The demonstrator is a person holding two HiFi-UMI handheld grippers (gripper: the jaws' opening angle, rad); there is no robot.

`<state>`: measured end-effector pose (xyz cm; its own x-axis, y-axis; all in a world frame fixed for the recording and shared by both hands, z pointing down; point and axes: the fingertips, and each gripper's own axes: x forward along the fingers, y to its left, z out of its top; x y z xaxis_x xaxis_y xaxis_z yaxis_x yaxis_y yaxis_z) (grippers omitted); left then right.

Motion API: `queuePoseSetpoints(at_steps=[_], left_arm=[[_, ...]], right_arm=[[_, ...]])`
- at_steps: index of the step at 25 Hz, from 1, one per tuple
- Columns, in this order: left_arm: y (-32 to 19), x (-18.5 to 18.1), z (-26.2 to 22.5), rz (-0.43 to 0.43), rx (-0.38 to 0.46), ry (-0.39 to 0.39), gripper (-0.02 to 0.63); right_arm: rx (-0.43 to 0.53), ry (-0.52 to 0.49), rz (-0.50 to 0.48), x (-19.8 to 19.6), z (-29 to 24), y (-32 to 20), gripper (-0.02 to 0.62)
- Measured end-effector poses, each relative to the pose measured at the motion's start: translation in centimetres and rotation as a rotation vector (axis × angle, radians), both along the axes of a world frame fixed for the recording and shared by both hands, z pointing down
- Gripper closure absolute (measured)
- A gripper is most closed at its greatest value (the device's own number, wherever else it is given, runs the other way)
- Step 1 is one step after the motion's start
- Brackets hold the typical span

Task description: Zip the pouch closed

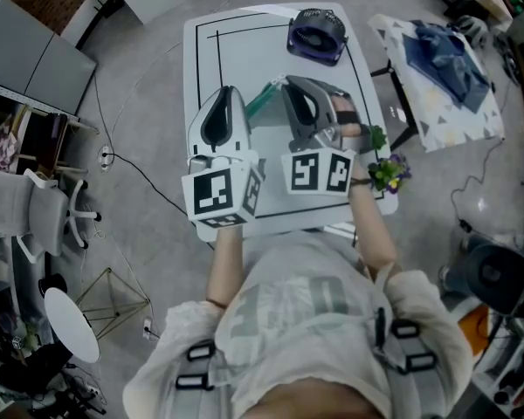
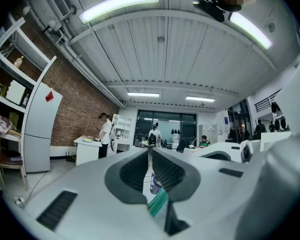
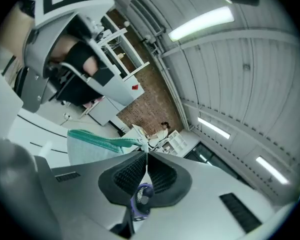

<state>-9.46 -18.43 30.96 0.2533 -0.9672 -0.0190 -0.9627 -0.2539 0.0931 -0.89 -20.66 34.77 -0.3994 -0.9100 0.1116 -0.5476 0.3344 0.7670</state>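
Note:
A teal-zippered pouch hangs in the air above the white table, stretched between my two grippers. My left gripper is shut, and in the left gripper view its teal zip strip shows in the slit low between the closed jaws. My right gripper is shut at the far end of the zip. In the right gripper view the pouch and its teal zip run from the left into the closed tips. The pull itself is hidden between the pads.
A dark purple desk fan sits at the table's far edge, ahead of both grippers. A side table with blue cloth stands to the right. Chairs and a cable lie on the floor to the left.

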Motion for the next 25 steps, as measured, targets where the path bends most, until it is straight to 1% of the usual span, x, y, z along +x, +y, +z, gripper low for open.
queuePoseSetpoints(at_steps=[3,5,7,9,12,16,19,21,22,23,24,25], left_arm=[[0.0,1.1,0.3,0.055,-0.047,0.045,0.597],[0.0,2.2,0.6,0.107,-0.083,0.073,0.579],[0.0,3.2,0.6,0.155,-0.100,0.089,0.516],[-0.3,4.1,0.7,0.192,-0.118,0.091,0.497],[-0.9,4.9,1.4,0.230,-0.170,0.108,0.486],[-1.2,4.6,2.5,0.243,-0.234,0.163,0.486],[-1.5,4.5,3.8,0.261,-0.299,0.244,0.491],[-1.5,4.5,4.4,0.272,-0.329,0.285,0.492],[-1.5,4.4,4.6,0.265,-0.337,0.290,0.511],[-1.5,4.3,4.7,0.250,-0.339,0.284,0.583],[-1.5,4.2,4.8,0.237,-0.338,0.269,0.598],[-1.4,4.1,4.9,0.232,-0.335,0.256,0.598]], right_arm=[[0.070,0.120,-0.021,-0.4,0.2,0.1,0.578],[0.103,0.179,-0.035,-0.7,0.4,0.4,0.578],[0.120,0.213,-0.061,-1.2,0.7,0.7,0.578],[0.134,0.236,-0.089,-1.6,1.0,1.1,0.578],[0.158,0.258,-0.120,-2.1,1.2,1.8,0.578],[0.165,0.295,-0.137,-2.4,1.8,2.1,0.578],[0.168,0.322,-0.141,-2.3,2.2,2.2,0.578],[0.166,0.333,-0.144,-2.1,2.5,2.2,0.578],[0.164,0.334,-0.144,-2.1,2.7,2.2,0.578],[0.162,0.332,-0.142,-2.1,2.8,2.2,0.578],[0.157,0.329,-0.139,-2.0,2.8,2.2,0.578],[0.152,0.326,-0.136,-2.0,2.8,2.2,0.578]])
